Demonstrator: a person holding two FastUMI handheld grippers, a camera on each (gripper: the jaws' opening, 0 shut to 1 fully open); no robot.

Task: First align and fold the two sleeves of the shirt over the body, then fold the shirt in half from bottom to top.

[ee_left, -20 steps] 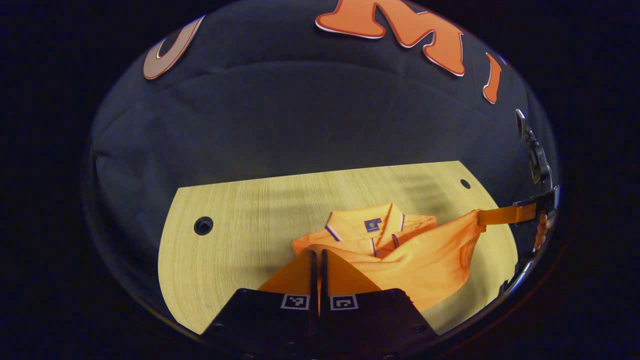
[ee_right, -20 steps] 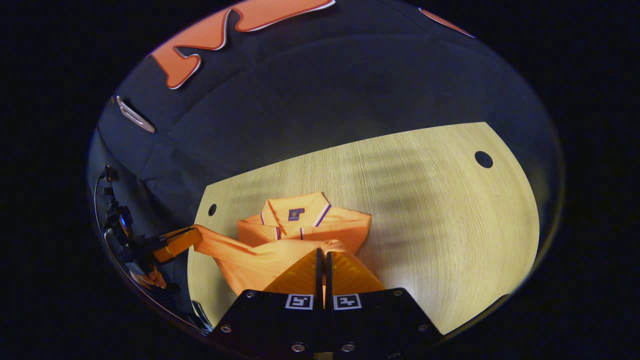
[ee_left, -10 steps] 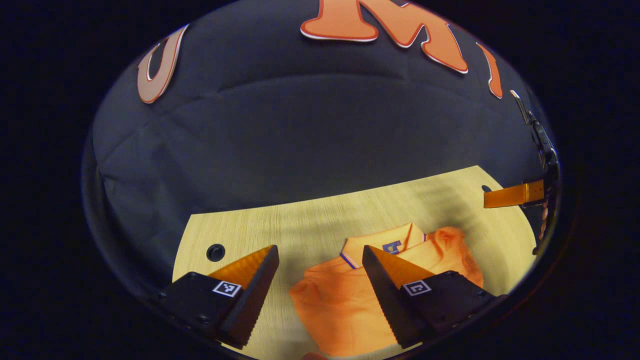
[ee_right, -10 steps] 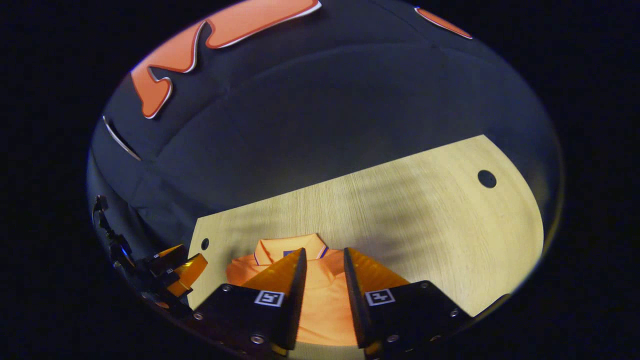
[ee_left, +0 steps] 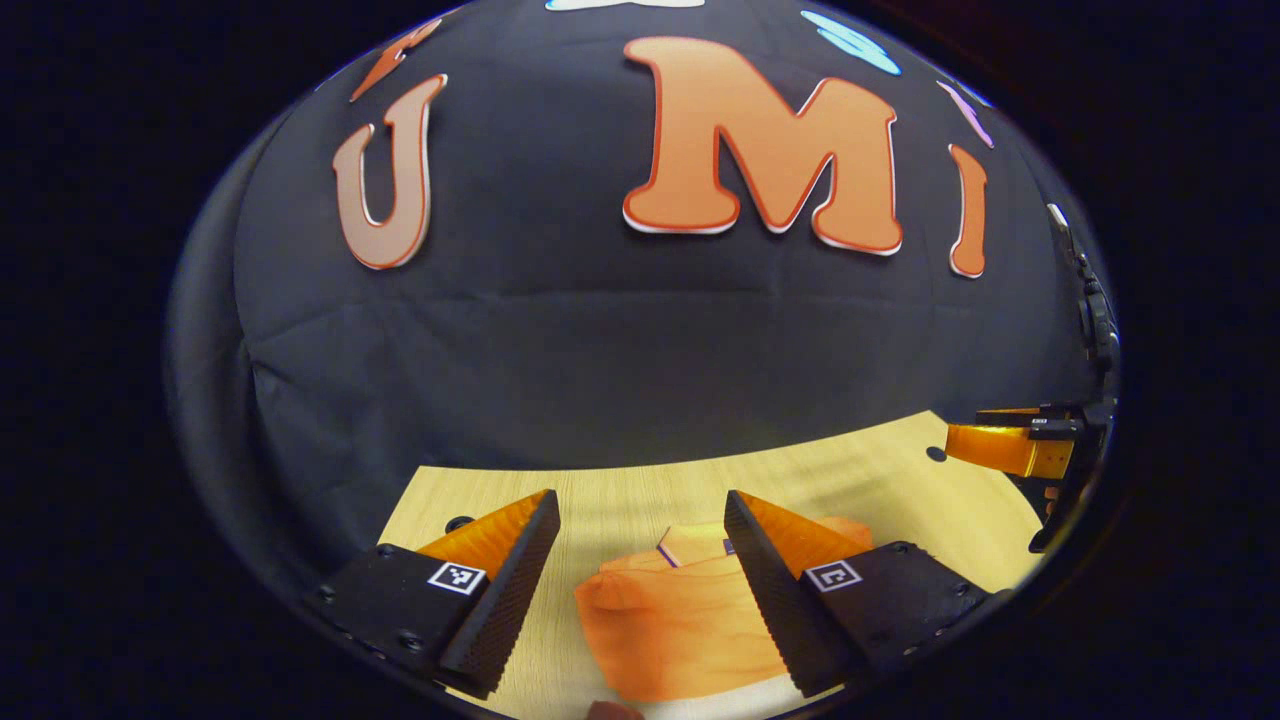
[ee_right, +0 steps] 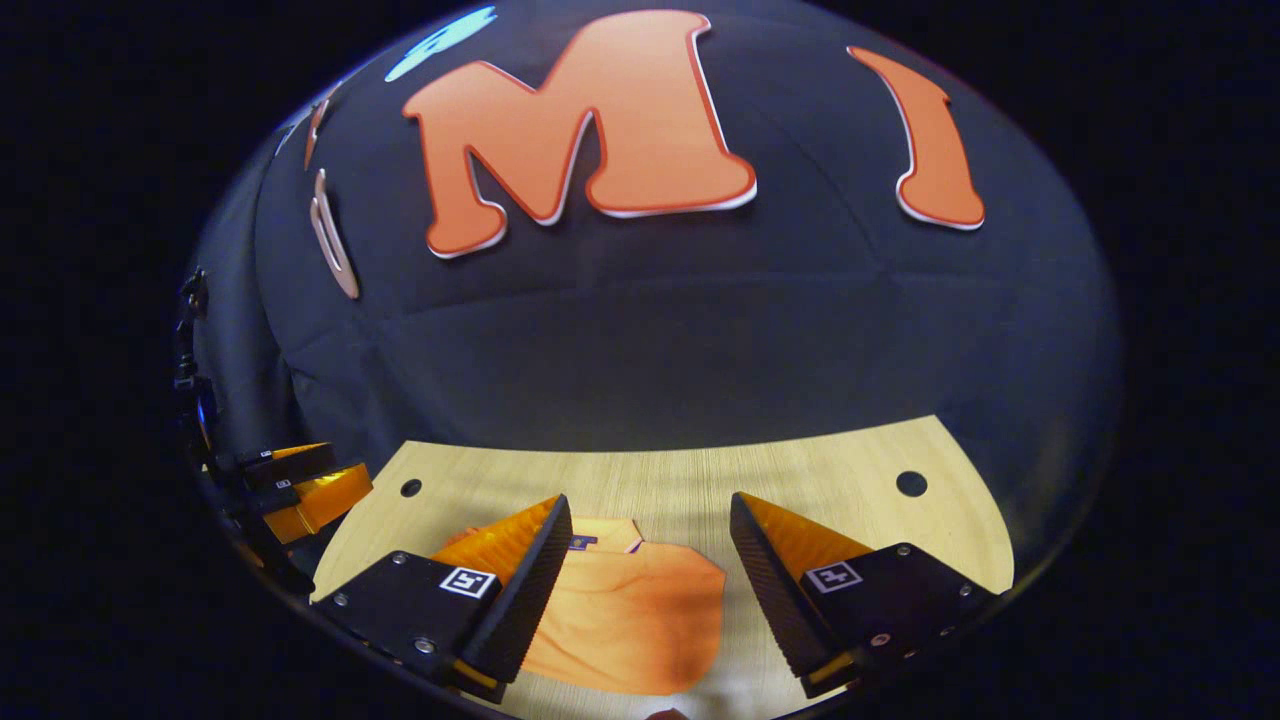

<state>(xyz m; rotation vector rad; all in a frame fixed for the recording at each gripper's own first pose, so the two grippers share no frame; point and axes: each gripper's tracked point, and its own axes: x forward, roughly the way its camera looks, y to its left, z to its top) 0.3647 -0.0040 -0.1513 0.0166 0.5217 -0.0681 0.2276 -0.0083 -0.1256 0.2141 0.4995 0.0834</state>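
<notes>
Both grippers are up off the table here with nothing in them. In the left gripper view, the left gripper [ee_left: 640,545] has its two fingers spread wide apart, and between them, lower down, lies the orange polo shirt [ee_left: 680,625] on the light wooden table [ee_left: 620,490]. The shirt looks folded into a compact bundle: the collar [ee_left: 690,545] with its dark striped edge peeks out at the far end, and smooth orange fabric lies folded over on the near side. The right finger of this gripper overlaps part of the shirt in the picture, but it isn't touching the fabric as far as I can tell.

Off at the right edge of that same view the other gripper [ee_left: 1010,447] hangs above the table's far corner, near a small dark hole [ee_left: 935,454] in the tabletop. How far its fingers are spread is hard to read from this angle.

The right gripper view settles that: the right gripper [ee_right: 645,540] is spread wide too, holding nothing. The shirt [ee_right: 630,620] sits on the table [ee_right: 800,480] below the gap, shifted toward the left finger, which covers its left side. Its collar end points away toward the black cloth wall [ee_right: 700,340]. The left gripper [ee_right: 310,490] pokes in from the left edge, beside a hole [ee_right: 411,488]; another hole [ee_right: 911,483] sits over on the right.
</notes>
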